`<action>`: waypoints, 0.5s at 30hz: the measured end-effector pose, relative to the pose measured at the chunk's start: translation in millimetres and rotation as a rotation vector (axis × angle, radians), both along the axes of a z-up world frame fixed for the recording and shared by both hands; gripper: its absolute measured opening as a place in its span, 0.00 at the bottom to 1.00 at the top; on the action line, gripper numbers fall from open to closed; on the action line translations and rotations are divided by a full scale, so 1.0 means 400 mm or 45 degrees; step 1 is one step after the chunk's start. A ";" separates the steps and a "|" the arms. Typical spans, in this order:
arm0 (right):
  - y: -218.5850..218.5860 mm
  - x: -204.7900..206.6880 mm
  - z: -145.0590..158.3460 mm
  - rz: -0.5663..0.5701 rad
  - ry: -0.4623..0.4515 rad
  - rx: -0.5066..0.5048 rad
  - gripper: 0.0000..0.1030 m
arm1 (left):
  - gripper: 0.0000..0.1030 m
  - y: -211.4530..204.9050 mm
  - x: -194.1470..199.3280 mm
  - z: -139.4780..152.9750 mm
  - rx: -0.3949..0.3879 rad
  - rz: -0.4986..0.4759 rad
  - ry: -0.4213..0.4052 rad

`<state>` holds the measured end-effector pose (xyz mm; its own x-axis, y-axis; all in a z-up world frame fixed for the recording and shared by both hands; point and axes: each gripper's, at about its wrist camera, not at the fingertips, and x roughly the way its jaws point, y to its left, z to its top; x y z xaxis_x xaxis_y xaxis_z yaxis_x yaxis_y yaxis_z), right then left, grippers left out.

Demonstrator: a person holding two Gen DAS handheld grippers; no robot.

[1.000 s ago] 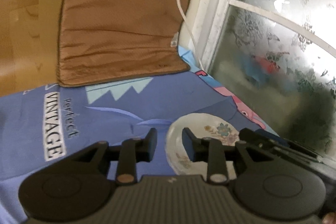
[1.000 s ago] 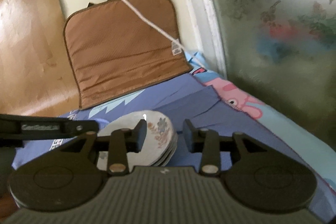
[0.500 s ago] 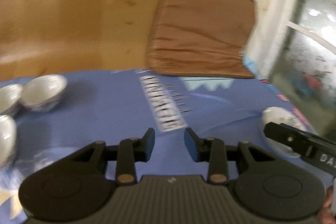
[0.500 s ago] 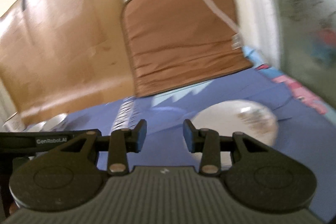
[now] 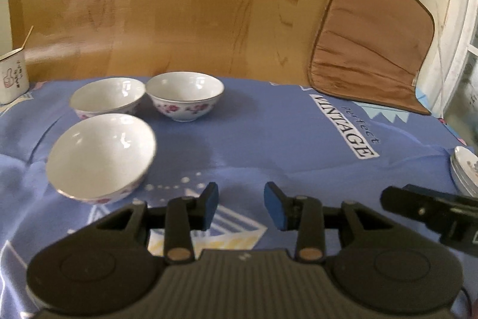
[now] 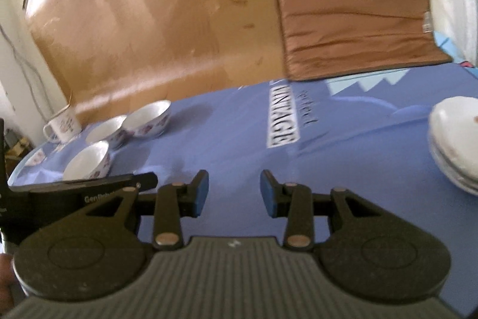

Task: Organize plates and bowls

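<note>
Left wrist view: the left gripper has just been opening its jaws, and nothing lies between the blue pads. Ahead and left of the jaws sit three glossy white bowls with pink flowers, on a wrinkled blue cloth. The stacked plates barely show at far right.

Right wrist view: the right gripper has its jaws spread and empty. Here the plates show plainly, right of the jaws, as does an enamel mug.
</note>
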<state>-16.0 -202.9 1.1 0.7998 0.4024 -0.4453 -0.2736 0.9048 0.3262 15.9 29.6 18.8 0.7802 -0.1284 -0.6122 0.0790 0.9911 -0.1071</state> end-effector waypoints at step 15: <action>0.068 0.003 -0.038 0.012 -0.045 -0.007 0.41 | 0.40 0.017 -0.008 -0.019 -0.012 0.025 -0.035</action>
<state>-14.8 -175.9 -14.1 0.8112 0.4079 -0.4189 -0.2938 0.9038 0.3111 12.7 36.5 11.3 0.7991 -0.1181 -0.5895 0.0622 0.9915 -0.1142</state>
